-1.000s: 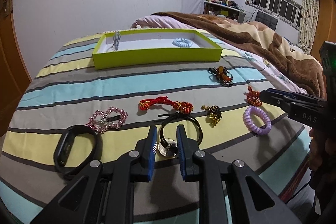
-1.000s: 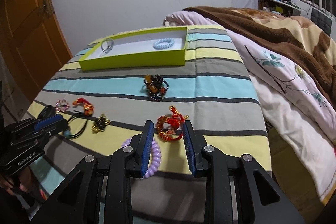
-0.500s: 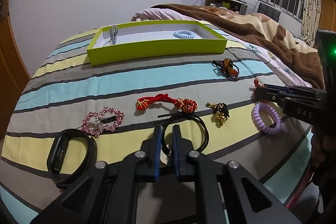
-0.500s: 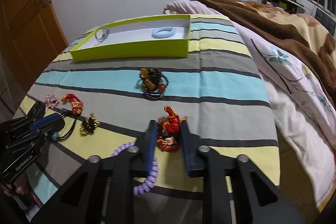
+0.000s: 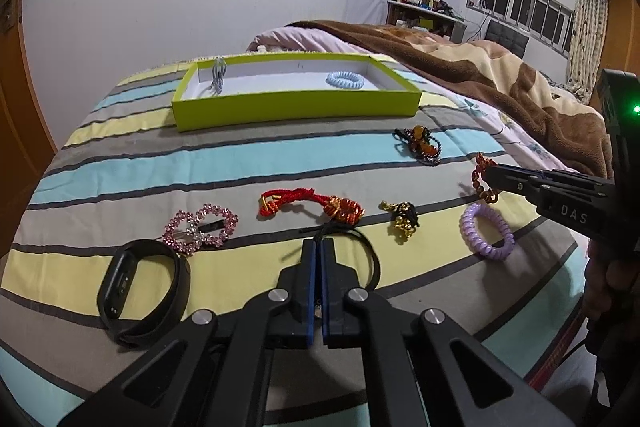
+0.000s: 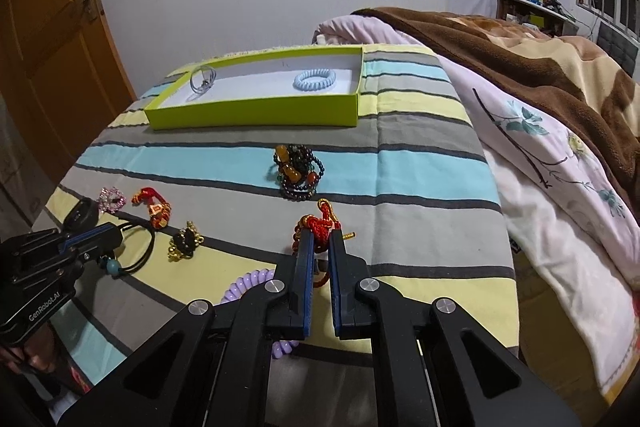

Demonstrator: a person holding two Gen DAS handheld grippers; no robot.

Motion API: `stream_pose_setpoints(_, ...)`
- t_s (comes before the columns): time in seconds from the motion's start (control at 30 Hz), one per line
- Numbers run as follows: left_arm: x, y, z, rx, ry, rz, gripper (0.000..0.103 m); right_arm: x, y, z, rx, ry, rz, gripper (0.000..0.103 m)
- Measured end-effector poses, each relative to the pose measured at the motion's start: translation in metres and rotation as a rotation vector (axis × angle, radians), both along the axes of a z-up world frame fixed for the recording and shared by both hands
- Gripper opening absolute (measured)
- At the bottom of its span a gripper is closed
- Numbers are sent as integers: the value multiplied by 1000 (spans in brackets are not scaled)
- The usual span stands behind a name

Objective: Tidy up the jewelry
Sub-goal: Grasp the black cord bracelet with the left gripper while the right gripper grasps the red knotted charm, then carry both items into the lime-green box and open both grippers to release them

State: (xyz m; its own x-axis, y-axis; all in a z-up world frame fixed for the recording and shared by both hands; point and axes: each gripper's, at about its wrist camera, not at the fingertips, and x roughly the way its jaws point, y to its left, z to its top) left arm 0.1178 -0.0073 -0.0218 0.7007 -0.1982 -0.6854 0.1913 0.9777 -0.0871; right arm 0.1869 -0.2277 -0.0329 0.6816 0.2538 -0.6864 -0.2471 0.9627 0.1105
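A lime-green box (image 5: 296, 111) (image 6: 256, 113) lies at the far side of the striped bed and holds a blue coil tie (image 5: 345, 80) (image 6: 315, 80) and a silver piece (image 5: 218, 75). My left gripper (image 5: 319, 247) is shut on a black cord necklace (image 5: 370, 251) with a blue bead (image 6: 113, 265). My right gripper (image 6: 320, 239) is shut on a red knotted bracelet (image 6: 318, 227) (image 5: 482, 179). Other loose pieces lie around: a red cord bracelet (image 5: 312, 203), a pink rhinestone clip (image 5: 200, 227), a black-gold charm (image 5: 402, 219), a dark bead bracelet (image 6: 298, 171).
A black fitness band (image 5: 140, 283) lies at the near left and a purple coil tie (image 5: 486, 231) at the near right. A brown blanket (image 6: 520, 39) and a floral sheet (image 6: 560, 167) cover the right side. A wooden door (image 6: 44, 39) stands to the left.
Both grippers have closed: the left one on the black cord necklace, the right one on the red knotted bracelet. Both views have risen slightly.
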Motion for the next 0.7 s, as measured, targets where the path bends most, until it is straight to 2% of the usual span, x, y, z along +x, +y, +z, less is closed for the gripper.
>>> stream_pose_setpoints(0.7, -25, 4, 39, -21, -103, 6, 2, -27, 7, 35, 41, -87, 28, 7)
